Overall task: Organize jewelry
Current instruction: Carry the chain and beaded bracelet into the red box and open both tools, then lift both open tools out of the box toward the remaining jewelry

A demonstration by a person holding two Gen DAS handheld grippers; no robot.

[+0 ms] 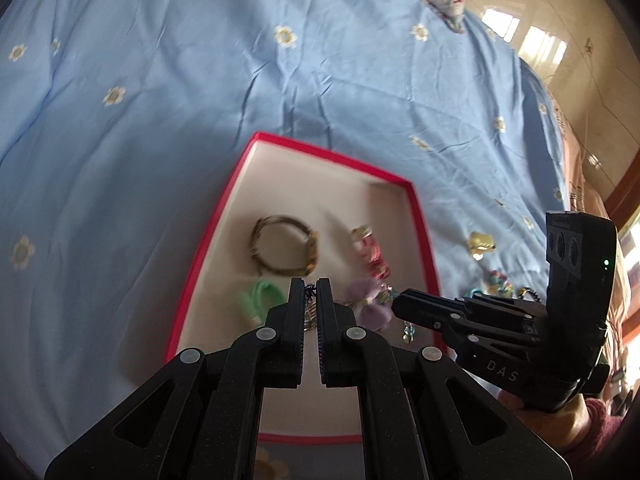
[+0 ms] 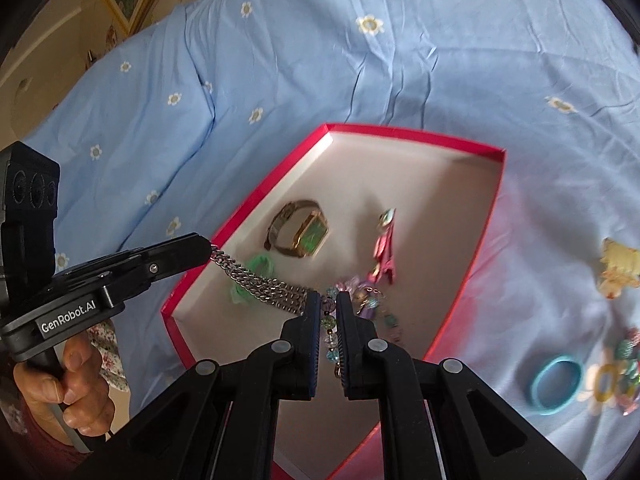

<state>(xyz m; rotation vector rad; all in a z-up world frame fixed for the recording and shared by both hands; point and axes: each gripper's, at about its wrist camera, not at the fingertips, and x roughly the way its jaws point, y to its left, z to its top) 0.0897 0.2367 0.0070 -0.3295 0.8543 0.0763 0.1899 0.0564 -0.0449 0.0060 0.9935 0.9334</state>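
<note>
A silver chain point(image 2: 256, 282) hangs stretched over the red box point(image 2: 412, 134). My left gripper point(image 2: 209, 245) is shut on one end and my right gripper point(image 2: 328, 300) on the other, where coloured beads point(image 2: 327, 322) show between its pads. In the left wrist view the chain point(image 1: 310, 312) sits between the shut fingers of the left gripper point(image 1: 310, 285), and the right gripper point(image 1: 398, 303) comes in from the right. Inside the box point(image 1: 332, 156) lie a gold watch point(image 2: 312, 236), a green hair tie point(image 2: 262, 262), a pink clip point(image 2: 386, 248) and a purple piece point(image 1: 370, 306).
The box rests on a blue flowered bedsheet point(image 1: 200, 80). To its right on the sheet lie a yellow clip point(image 2: 618, 266), a blue ring point(image 2: 556, 384) and several small coloured pieces point(image 2: 624, 372). A hand point(image 2: 76, 384) holds the left gripper's handle. Tiled floor point(image 1: 580, 20) shows beyond the bed.
</note>
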